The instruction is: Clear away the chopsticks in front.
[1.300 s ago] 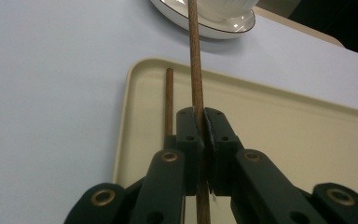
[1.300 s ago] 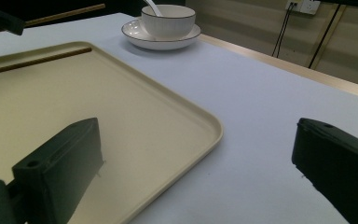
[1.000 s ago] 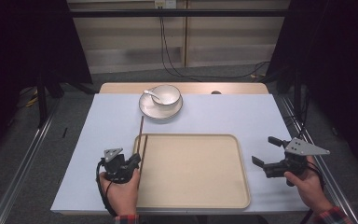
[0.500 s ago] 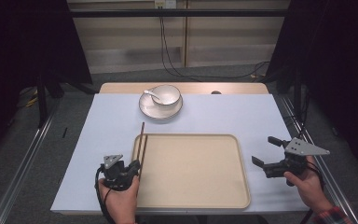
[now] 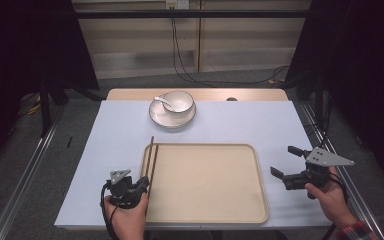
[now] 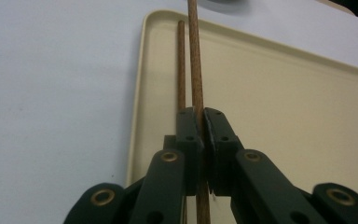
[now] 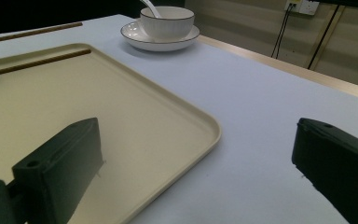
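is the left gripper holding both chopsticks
No: the left gripper's fingers pinch one chopstick, while the other chopstick lies free in the tray.

Worktop [image 5: 105,150]: pale blue-white cover, bare wood strip along far edge. Beige tray [image 5: 205,210] lies at near centre. White saucer [image 5: 172,116] far centre, carries bowl [image 5: 178,101] with spoon [image 5: 162,101].

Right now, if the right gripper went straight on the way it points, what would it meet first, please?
Probably the tray's near right rim. The right gripper, jaws open, points left and slightly away across the table toward it; depth is unclear, so it might pass just above.
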A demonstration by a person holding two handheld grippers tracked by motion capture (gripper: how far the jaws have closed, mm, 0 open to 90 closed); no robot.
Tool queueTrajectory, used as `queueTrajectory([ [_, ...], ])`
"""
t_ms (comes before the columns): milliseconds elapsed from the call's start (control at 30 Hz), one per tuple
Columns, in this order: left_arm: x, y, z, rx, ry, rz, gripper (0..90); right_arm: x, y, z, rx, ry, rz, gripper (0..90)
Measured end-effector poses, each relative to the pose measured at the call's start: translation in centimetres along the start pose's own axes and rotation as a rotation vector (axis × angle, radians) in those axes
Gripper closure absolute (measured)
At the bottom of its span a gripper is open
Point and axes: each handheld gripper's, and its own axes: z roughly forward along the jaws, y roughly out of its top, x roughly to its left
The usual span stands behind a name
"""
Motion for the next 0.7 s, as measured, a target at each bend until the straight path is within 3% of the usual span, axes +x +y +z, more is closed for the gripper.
queueTrajectory([
  [133,0.1,-0.1,0.0,0.02,0.016,0.011,85.5,0.0,0.0,0.1,0.002,0.006,-0.007,1.2],
  [200,0.1,-0.2,0.1,0.046,0.002,0.01,85.4,0.0,0.0,0.2,0.002,0.017,-0.005,1.2],
  [300,0.5,-0.5,0.4,0.08,0.033,-0.006,85.5,0.0,0.1,0.5,-0.001,0.018,-0.002,1.2],
  [400,1.0,-0.5,0.7,0.094,0.078,0.006,85.4,0.1,0.3,1.0,0.002,0.01,-0.009,1.7],
  [433,1.0,-0.6,1.0,0.099,0.069,-0.007,85.4,0.2,0.3,1.2,0.002,0.011,-0.019,1.7],
  [467,1.1,-0.7,1.3,0.124,0.072,0.006,85.4,0.3,0.3,1.2,0.011,0.011,-0.025,1.7],
  [600,1.0,-0.9,1.8,0.112,0.091,0.026,84.6,0.4,0.6,1.3,-0.01,0.011,-0.035,1.6],
  [700,0.7,-0.6,2.2,0.089,0.091,0.037,74.0,0.4,0.5,1.6,0.007,-0.004,-0.032,1.7],
])
